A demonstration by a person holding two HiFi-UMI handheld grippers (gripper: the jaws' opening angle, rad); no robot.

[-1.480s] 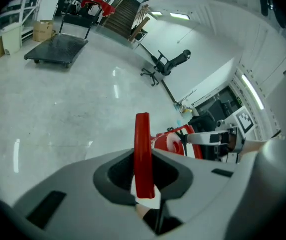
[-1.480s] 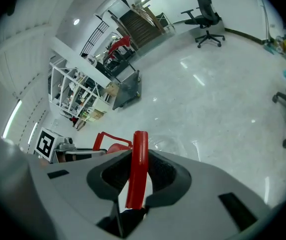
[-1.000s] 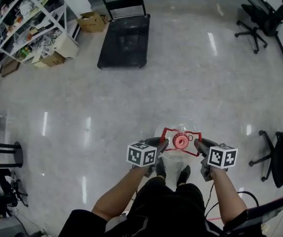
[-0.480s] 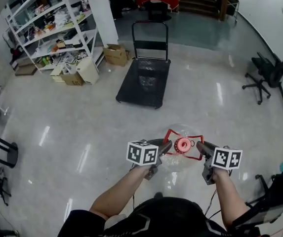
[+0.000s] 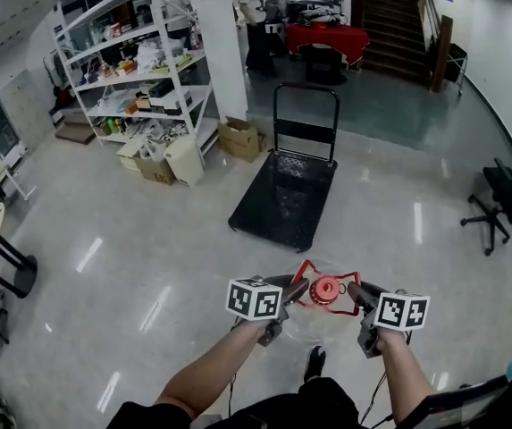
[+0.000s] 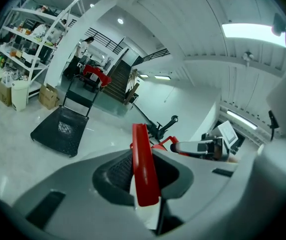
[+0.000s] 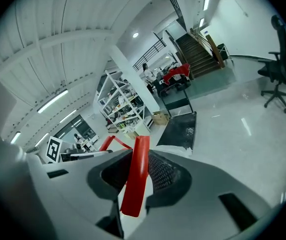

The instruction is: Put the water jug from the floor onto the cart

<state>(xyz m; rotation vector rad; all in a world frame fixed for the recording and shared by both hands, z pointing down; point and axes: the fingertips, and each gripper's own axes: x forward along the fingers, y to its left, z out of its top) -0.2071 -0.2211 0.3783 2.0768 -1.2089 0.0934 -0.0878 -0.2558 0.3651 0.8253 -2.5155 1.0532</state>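
Observation:
The water jug hangs between my two grippers in the head view, its red cap [image 5: 327,287] in the middle and its clear body hard to make out below. My left gripper [image 5: 297,286] is shut on the left side of the jug's red handle [image 5: 307,273]. My right gripper [image 5: 353,290] is shut on the right side. In the left gripper view the red handle strip [image 6: 143,169] runs between the jaws, and the right gripper view shows the same strip [image 7: 135,181]. The black flat cart [image 5: 282,206] with its upright push handle [image 5: 306,110] stands on the floor ahead.
White shelves [image 5: 139,70] full of goods and cardboard boxes [image 5: 238,138] stand left of the cart. An office chair [image 5: 504,197] is at the right. People [image 5: 254,12], a red-covered table [image 5: 331,38] and stairs [image 5: 398,7] lie beyond. Glossy floor stretches between me and the cart.
Both grippers have risen with the jug, which has left the floor by my feet. The head view has tilted up, so the cart and the room behind it show fully.

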